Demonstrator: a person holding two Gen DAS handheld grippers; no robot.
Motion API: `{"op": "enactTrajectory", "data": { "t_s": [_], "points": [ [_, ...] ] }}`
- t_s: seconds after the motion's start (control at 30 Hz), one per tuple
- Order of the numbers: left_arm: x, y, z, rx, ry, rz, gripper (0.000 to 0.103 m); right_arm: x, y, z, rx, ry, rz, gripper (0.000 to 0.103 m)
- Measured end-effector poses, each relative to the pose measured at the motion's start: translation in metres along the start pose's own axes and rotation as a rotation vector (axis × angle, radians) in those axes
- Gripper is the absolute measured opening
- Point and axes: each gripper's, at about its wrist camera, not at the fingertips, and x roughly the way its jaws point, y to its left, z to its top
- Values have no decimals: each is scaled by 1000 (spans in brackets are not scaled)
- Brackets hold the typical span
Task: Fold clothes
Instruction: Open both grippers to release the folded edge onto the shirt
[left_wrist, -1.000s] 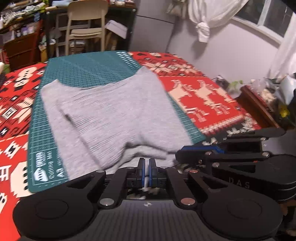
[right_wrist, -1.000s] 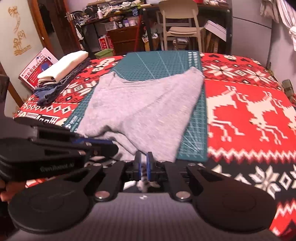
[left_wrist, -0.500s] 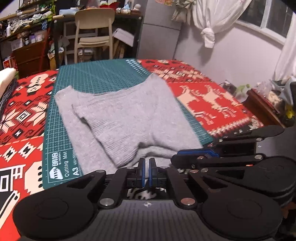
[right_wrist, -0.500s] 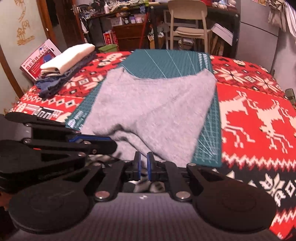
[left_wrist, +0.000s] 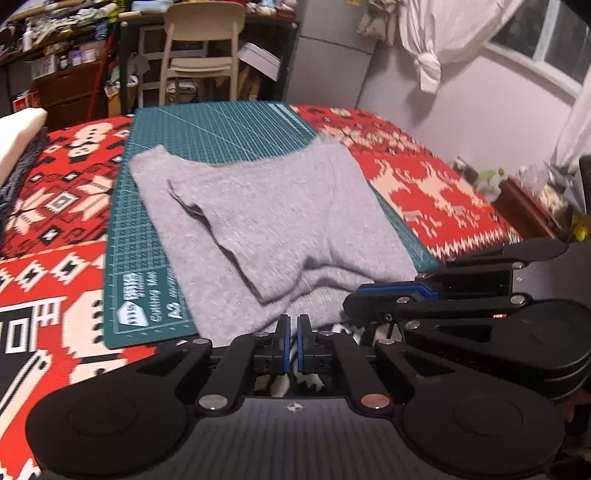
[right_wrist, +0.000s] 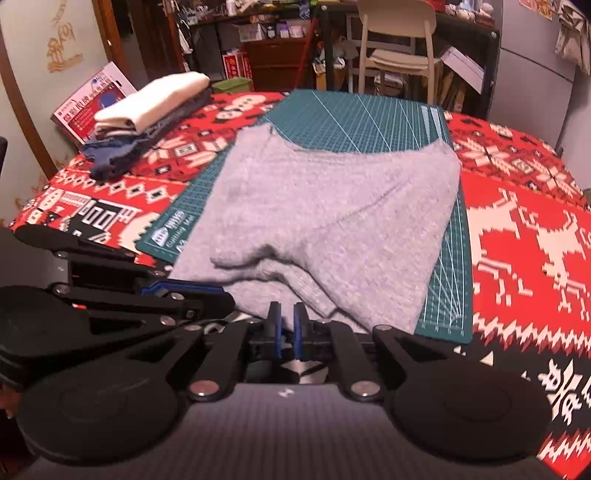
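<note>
Seen from the left wrist camera, a grey sweater (left_wrist: 266, 218) lies spread over a green cutting mat (left_wrist: 207, 125) on a counter draped in a red patterned cloth (left_wrist: 55, 206). At 6 o'clock the left tongs (left_wrist: 291, 332) stand nearly together, a thin gap between their blue pads, right at the sweater's near hem; whether cloth is pinched between them cannot be told. At 3 o'clock the right tongs (left_wrist: 391, 295) reach in sideways, their tip touching the same bunched hem. A pale chair (left_wrist: 201, 48) stands beyond the counter at 12 o'clock.

Seen from the right wrist camera, the sweater (right_wrist: 332, 206) covers most of the mat (right_wrist: 369, 118), its near edge rumpled into a fold. The right tongs (right_wrist: 285, 317) at 6 o'clock are narrowly apart at the hem, their hold unclear. The left tongs (right_wrist: 218, 299) come in from 9 o'clock, meeting the cloth. A stack of folded clothes (right_wrist: 147, 114) rests on the red cloth (right_wrist: 524, 221) at 10 o'clock.
</note>
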Motion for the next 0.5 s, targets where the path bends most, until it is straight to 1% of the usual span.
{"op": "enactTrajectory", "data": {
  "t_s": [0.03, 0.13, 0.3, 0.47, 0.5],
  "points": [
    [-1, 3, 0, -10, -1, 9, 4, 1, 1, 2, -7, -2, -1, 7],
    [3, 13, -4, -40, 29, 20, 4, 8, 5, 6, -19, 6, 1, 7],
    [-3, 18, -9, -58, 29, 15, 4, 14, 10, 0, -29, 26, 4, 7],
    [-9, 24, -13, -78, 28, 9, 4, 4, 8, -4, -24, 28, 13, 7],
    [-14, 26, -12, -90, 11, -3, 4, 2, 7, -3, -24, 25, 13, 7]
  ]
}}
